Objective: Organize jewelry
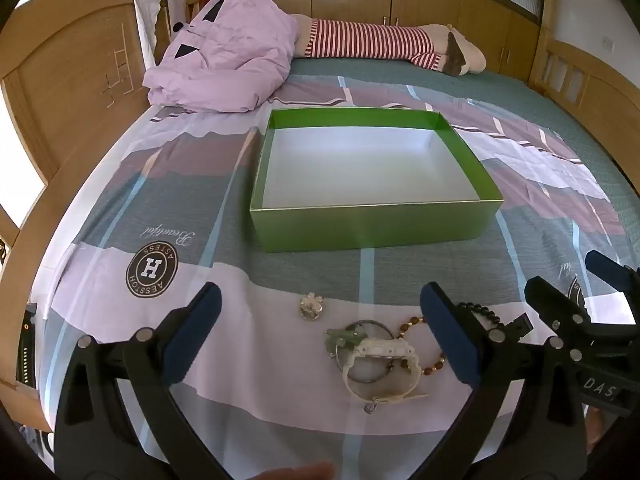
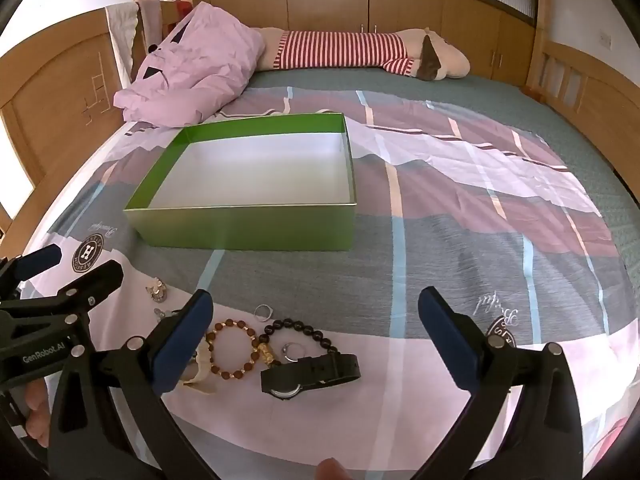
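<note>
Both claws spread wide, left claw [image 1: 320,332] over white plastic watch [image 1: 382,364], right claw [image 2: 316,328] over beaded bracelets [image 2: 234,350]; glossy green box [image 2: 248,224] beyond on bed.

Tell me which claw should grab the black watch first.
Right. The black watch lies on the bedsheet between the open right claw's fingers, just ahead. The left claw, also open, frames the white watch instead, further left.

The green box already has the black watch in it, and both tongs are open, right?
Not quite. The green box is empty; the right wrist view shows the black watch lying on the bed in front of it. Both tongs, left and right, are open.
</note>
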`<state>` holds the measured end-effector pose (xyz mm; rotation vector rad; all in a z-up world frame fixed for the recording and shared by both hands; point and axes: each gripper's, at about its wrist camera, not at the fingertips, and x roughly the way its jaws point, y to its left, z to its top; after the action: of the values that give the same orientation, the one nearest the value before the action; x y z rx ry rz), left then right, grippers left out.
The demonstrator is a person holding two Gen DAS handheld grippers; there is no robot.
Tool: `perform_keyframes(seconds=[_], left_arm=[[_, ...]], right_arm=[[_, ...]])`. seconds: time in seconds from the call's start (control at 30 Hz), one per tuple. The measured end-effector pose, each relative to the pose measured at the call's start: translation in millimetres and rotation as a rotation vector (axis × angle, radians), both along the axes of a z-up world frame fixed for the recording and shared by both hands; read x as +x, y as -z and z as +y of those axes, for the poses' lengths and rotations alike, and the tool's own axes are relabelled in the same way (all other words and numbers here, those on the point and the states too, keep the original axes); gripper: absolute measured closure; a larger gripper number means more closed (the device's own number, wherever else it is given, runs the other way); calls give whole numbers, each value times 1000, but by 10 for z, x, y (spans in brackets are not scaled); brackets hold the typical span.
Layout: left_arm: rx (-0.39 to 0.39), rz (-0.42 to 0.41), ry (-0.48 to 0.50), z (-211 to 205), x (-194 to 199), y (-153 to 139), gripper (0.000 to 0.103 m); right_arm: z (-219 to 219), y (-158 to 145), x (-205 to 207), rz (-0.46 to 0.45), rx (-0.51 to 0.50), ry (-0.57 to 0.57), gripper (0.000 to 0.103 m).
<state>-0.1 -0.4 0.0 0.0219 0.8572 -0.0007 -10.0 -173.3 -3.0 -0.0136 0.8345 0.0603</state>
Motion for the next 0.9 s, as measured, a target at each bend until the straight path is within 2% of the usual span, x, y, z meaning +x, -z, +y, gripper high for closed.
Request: perform_keyframes(seconds=[0.9], left_arm=[[-2, 1, 0, 2, -1, -1, 2]], right_arm=[[29, -62, -27, -5, 6, -8, 1]])
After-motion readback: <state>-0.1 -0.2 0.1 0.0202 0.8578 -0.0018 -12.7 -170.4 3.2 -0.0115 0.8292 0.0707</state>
